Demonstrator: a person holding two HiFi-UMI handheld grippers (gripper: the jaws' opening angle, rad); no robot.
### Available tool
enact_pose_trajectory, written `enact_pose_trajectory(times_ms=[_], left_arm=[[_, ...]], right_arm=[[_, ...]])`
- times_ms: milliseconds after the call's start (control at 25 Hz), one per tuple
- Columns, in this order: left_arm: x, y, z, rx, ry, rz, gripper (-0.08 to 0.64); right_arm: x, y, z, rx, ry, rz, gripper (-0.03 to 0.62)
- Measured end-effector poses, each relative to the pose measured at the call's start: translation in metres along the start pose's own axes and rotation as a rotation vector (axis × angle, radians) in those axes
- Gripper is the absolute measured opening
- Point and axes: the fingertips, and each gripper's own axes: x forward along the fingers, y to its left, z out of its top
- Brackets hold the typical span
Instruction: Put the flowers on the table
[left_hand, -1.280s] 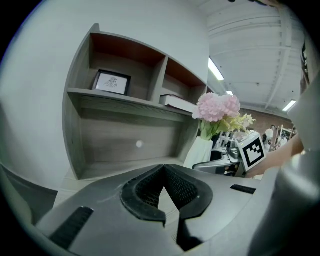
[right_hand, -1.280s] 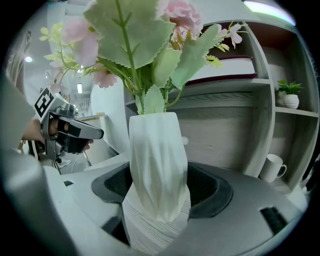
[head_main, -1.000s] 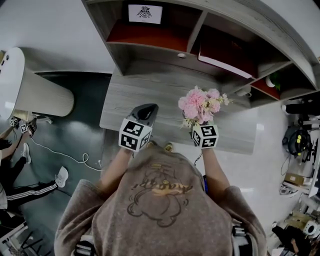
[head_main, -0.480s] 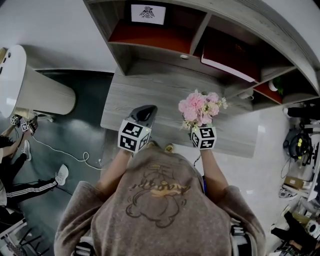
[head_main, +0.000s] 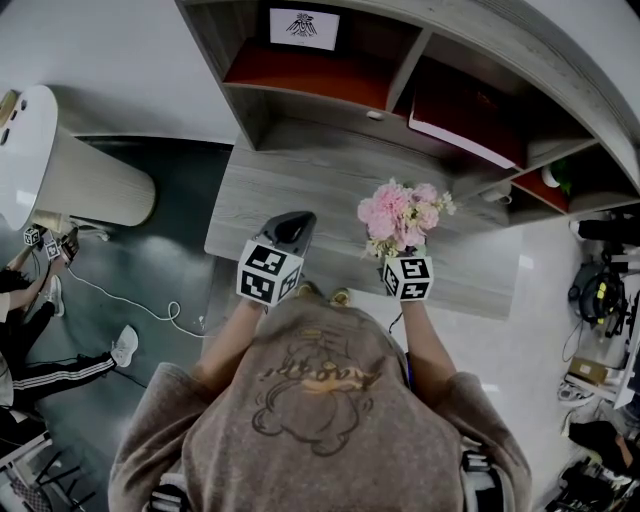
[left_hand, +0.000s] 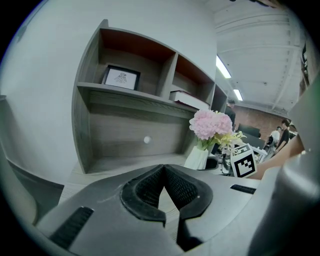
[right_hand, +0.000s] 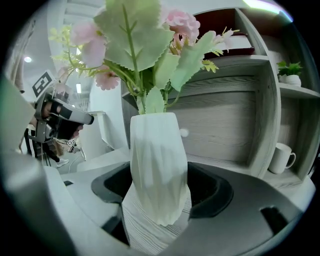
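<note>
While the right hand-held gripper (head_main: 402, 256) clamps its two jaws on one white vase (right_hand: 157, 185), the left hand-held gripper (head_main: 285, 232) hangs beside it with its jaws together on nothing. The vase is ribbed and twisted and narrows toward its foot. It carries a single bunch of flowers (head_main: 400, 212): several round pink blooms, broad serrated green leaves and a few pale yellowish sprigs. The vase is upright over the grey wood-grain table (head_main: 300, 190), near its front edge toward the right; whether its foot touches cannot be told. Along the table's back edge a shelf unit (head_main: 400, 70) holds one framed picture (head_main: 304, 27), one white mug (right_hand: 281, 157) and one small potted plant (right_hand: 290, 70).
</note>
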Motion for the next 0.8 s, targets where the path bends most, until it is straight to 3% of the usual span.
enact_pose_trajectory(times_ms=[800], left_arm=[[-0.0044,-0.006,-0.0019,0.004,-0.003,-0.007,0.011]], right_arm=[[-0.0074,0.0013,-0.0011,0.018,0.006,0.006,0.354]])
